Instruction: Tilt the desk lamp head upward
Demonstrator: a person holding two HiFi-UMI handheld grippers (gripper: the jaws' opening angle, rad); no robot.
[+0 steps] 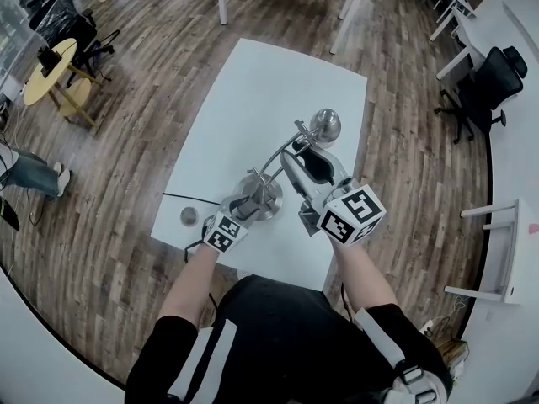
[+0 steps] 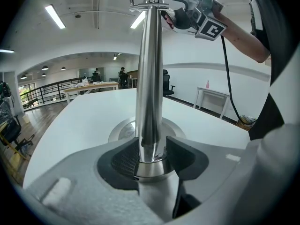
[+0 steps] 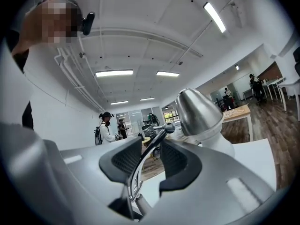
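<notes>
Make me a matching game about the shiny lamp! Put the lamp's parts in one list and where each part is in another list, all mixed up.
Things:
1. lamp post
2. thin lamp arm
3. lamp head
4. round lamp base

Places:
A. flat on the white table
B. between the jaws of the right gripper
C. clamped in the jaws of the left gripper
D. at the end of the arm, out beyond the right gripper

Pairs: 1-C, 2-B, 3-D, 4-A

The head view looks steeply down over the table; each gripper view faces the lamp up close.
</notes>
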